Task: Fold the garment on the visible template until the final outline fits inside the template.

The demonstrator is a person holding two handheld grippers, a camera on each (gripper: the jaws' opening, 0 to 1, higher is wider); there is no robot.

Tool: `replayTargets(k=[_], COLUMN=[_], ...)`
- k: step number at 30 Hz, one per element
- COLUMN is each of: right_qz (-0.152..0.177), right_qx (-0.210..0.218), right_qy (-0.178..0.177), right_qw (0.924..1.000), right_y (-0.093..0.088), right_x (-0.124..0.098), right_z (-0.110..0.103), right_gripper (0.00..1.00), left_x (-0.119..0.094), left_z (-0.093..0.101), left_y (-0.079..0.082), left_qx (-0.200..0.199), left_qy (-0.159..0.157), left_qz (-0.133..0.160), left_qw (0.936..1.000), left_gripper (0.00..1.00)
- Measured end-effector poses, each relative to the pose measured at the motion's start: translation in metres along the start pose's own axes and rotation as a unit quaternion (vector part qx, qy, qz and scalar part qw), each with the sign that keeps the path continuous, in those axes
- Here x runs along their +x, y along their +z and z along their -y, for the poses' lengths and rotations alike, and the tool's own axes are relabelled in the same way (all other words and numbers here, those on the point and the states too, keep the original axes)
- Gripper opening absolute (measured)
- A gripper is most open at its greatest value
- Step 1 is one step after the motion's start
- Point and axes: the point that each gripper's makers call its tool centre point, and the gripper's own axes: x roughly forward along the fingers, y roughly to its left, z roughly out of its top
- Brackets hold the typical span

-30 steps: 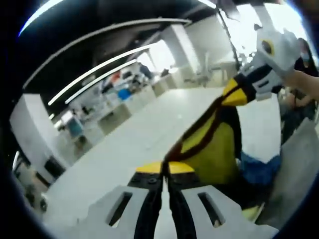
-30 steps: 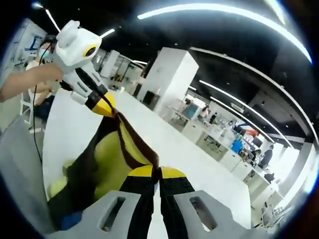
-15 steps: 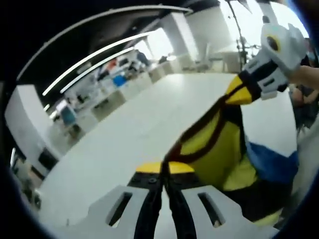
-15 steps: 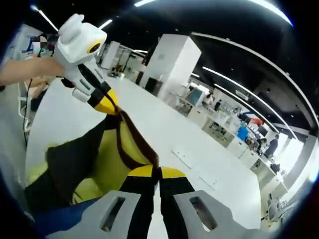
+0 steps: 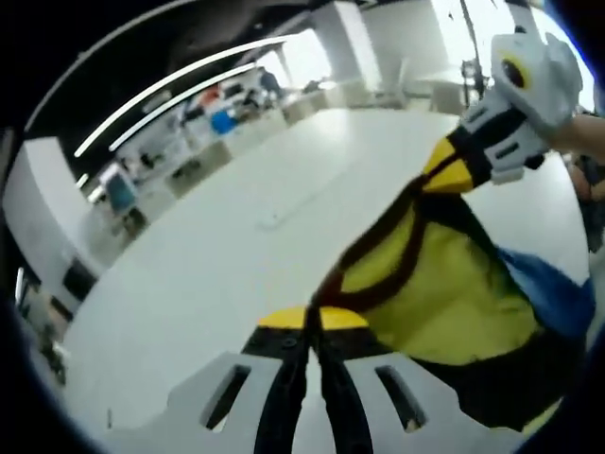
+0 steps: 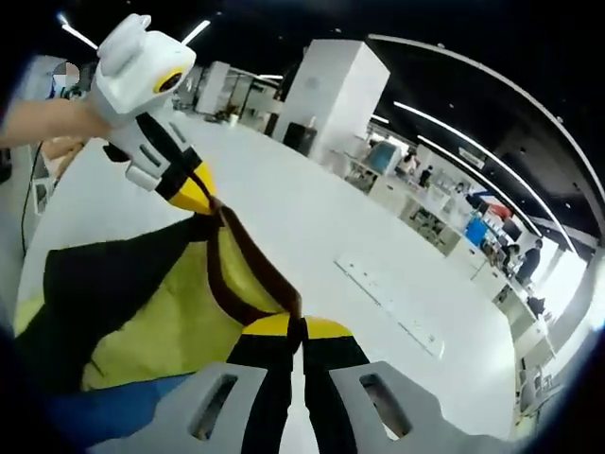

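Garment (image 5: 444, 303) in yellow, dark brown and blue is held up between the two grippers, above a white table (image 5: 217, 255), with its dark-banded edge stretched taut from one set of jaws to the other.

In the left gripper view, the left gripper (image 5: 313, 322) is clenched on the dark edge of the cloth, its yellow-tipped jaws pressed together on the fabric. The right gripper (image 5: 444, 175) enters from the upper right, and its jaws are seen closed on the far end of the same edge. A blue part of the cloth hangs at the right side.

In the right gripper view, the right gripper (image 6: 301, 326) is likewise pinched on the banded edge, and the left gripper (image 6: 203, 200) is seen at upper left, gripping the other end; a hand (image 6: 52, 123) holds it. The body of the garment (image 6: 142, 303) sags below at the left, perhaps touching the table (image 6: 321, 236), though this cannot be told. A faint rectangular outline (image 6: 388, 303) is seen on the table surface.
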Motion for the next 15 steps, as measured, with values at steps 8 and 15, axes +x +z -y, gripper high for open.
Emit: replayTargets(k=[8, 15], right_qz=[-0.024, -0.034], right_qx=[0.021, 0.028], right_qy=[0.019, 0.023], right_qw=[0.9993, 0.9988], right_y=[-0.024, -0.035], right_x=[0.043, 0.069], right_z=[0.004, 0.011], right_gripper=[0.03, 0.03], left_x=[0.036, 0.058], left_z=[-0.010, -0.021], left_y=[-0.022, -0.029], left_qx=[-0.017, -0.023], left_qy=[-0.011, -0.011], left_qz=[-0.030, -0.037], left_qw=[0.9993, 0.9990], left_gripper=[0.00, 0.00])
